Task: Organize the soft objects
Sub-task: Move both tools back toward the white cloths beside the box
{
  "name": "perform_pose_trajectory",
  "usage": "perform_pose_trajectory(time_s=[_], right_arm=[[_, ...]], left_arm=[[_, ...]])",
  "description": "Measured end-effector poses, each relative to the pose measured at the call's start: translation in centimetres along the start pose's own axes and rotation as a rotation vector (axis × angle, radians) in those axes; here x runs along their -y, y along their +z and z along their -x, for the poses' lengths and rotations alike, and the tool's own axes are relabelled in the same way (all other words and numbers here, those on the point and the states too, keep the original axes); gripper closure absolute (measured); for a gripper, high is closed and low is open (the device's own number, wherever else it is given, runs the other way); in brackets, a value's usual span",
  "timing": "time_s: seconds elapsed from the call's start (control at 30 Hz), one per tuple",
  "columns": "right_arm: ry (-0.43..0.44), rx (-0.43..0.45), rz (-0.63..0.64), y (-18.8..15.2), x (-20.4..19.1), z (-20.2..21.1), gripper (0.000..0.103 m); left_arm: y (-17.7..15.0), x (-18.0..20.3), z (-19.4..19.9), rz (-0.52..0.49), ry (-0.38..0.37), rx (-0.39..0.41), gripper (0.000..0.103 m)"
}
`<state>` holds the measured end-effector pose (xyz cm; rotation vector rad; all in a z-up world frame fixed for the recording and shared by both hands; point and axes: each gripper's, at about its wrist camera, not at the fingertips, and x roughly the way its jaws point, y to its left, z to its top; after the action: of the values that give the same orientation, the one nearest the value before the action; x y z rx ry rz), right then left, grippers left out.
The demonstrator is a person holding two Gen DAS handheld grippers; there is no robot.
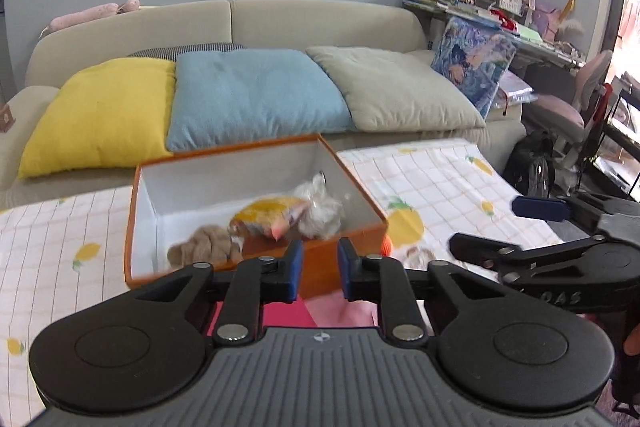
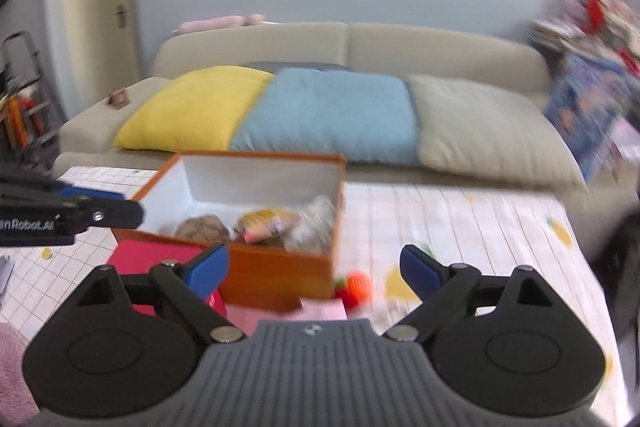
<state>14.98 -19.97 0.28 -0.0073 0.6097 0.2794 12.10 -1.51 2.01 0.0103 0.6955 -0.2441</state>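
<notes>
Orange box (image 1: 332, 259) holds brown toy (image 1: 202, 247) — white plush (image 1: 320, 209) too.

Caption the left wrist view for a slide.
Left gripper, jaws narrowly parted and empty, faces an orange box holding plush toys before a cushioned sofa.

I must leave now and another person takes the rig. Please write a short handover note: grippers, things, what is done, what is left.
Left gripper: jaws narrowly apart, holding nothing.
Right gripper: wide open, empty.
Orange box on the checked cloth holds a brown toy, a yellow packet and a white plush.
Left: orange toy beside the box, pink cloths in front of it.
</notes>
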Motion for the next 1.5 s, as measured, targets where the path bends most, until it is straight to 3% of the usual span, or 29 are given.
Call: perform_pose_trajectory(time_s=[0.2, 0.53, 0.73, 0.87, 0.93, 1.0, 1.3, 1.43, 1.47, 1.5], right_arm=[[-0.103, -0.086, -0.064, -4.7, 1.2, 2.3, 0.013], [-0.142, -0.308, -0.151, -10.6, 3.2, 1.5, 0.019], [-0.143, -0.39, -0.195, -11.8, 3.8, 0.0, 0.019], [-0.152, -0.408, -0.238, -11.9, 4.7, -0.6, 0.019], [-0.157, -0.418, -0.257, -12.0, 5.2, -0.9, 0.019], [-0.163, -0.419, -0.282, -12.0, 5.8, -1.0, 0.019], [-0.173, -0.439, -0.366, -12.7, 7.2, -1.9, 0.019], [-0.161, -0.45, -0.369, -12.9, 7.2, -2.3, 0.019], [-0.159, -0.452, -0.371, -12.9, 7.2, -2.5, 0.019], [-0.157, -0.454, -0.372, -13.0, 7.2, -2.5, 0.019]], left_arm=[[-3.5, 1.4, -0.4, 0.051, -0.067, -0.064, 0.091], [-8.4, 2.7, -3.0, 0.091, -0.152, -0.21, 0.091], [-9.3, 2.9, -4.7, 0.128, -0.184, -0.254, 0.091], [-8.9, 4.9, -6.1, 0.016, -0.199, -0.249, 0.064], [-8.8, 5.9, -6.7, -0.059, -0.209, -0.246, 0.056], [-8.8, 6.8, -7.8, -0.131, -0.222, -0.258, 0.04], [-10.6, 9.9, -12.2, -0.474, -0.132, -0.328, 0.028], [-10.6, 10.0, -13.7, -0.465, -0.117, -0.351, 0.029], [-10.4, 9.8, -13.9, -0.439, -0.127, -0.362, 0.036], [-10.2, 9.6, -14.1, -0.41, -0.134, -0.368, 0.053]])
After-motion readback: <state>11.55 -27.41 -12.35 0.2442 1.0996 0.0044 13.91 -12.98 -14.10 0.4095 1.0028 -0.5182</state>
